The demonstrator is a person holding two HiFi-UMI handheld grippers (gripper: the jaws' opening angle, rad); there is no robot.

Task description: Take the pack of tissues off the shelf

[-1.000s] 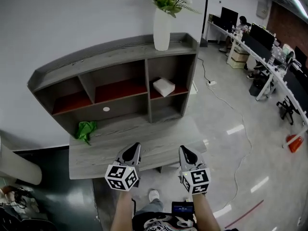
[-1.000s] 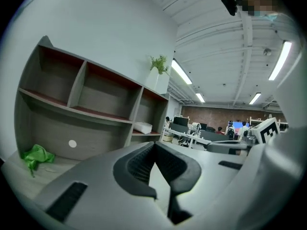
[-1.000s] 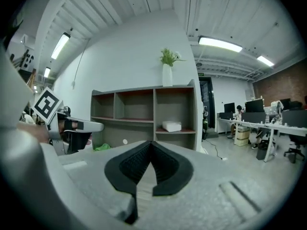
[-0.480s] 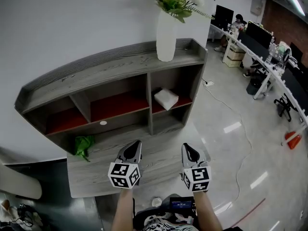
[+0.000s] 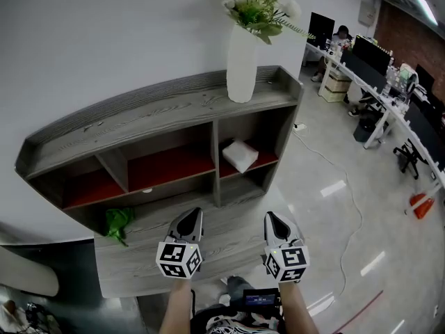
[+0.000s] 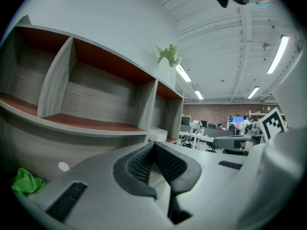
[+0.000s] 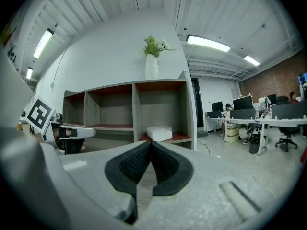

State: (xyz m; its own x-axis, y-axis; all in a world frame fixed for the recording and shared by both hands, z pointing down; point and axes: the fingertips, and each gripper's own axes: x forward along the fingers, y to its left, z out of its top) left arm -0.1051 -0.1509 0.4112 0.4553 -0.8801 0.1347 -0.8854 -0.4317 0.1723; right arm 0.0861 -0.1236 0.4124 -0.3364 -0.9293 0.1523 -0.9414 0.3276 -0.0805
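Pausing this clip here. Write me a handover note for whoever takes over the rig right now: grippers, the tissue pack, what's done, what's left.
Left gripper: jaws shut, empty, held over the lower ledge in front of the shelf.
Right gripper: jaws shut, empty, alongside the left.
Pack of tissues: lying in the shelf's upper right compartment, untouched.
Done: nothing yet; both grippers only face the shelf.
Left: open the jaws, probably the right gripper's since it faces the pack, reach in, grip it and draw it out.
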